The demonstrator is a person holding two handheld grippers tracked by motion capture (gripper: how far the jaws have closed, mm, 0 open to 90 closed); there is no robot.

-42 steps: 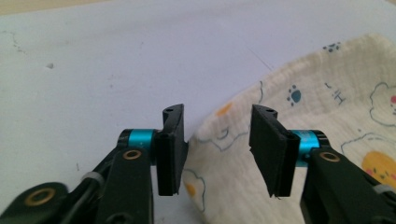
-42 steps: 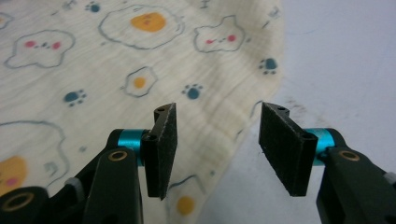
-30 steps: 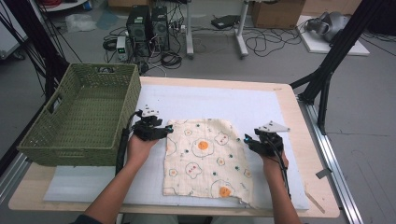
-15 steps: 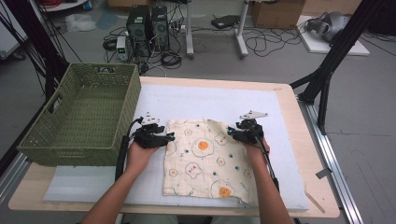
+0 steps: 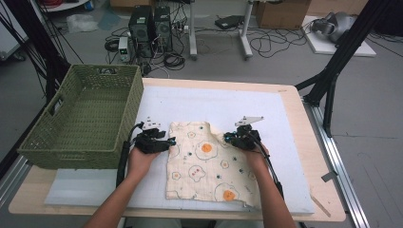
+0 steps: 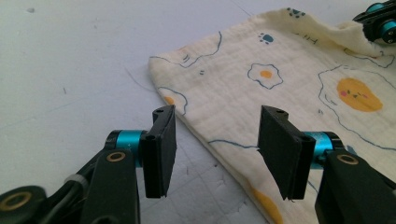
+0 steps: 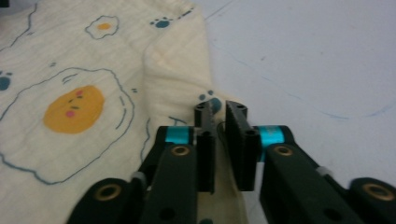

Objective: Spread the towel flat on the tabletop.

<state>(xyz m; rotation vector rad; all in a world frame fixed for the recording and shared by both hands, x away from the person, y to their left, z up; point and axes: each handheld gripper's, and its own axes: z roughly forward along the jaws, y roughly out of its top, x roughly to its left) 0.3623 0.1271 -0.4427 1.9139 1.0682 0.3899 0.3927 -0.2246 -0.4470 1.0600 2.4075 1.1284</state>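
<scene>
Left gripper (image 6: 212, 151): two black jaws rising from the bottom of the left gripper view, standing apart with a wide gap, pads (image 6: 161, 151) pressing on nothing; teal collars behind each pad. Cloth (image 6: 289, 79): cream, crinkled weave, printed with fried eggs and small blue paw marks; lying flat on the white table surface (image 6: 70, 60); its near edge runs through the gap between the jaws, its corner just beyond the left-hand jaw. Other gripper (image 6: 380, 23): black and teal, at the cloth's far edge, upper right corner.

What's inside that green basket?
The green basket looks empty: its woven floor shows bare. The strip right behind its near wall is hidden from the high view.
</scene>
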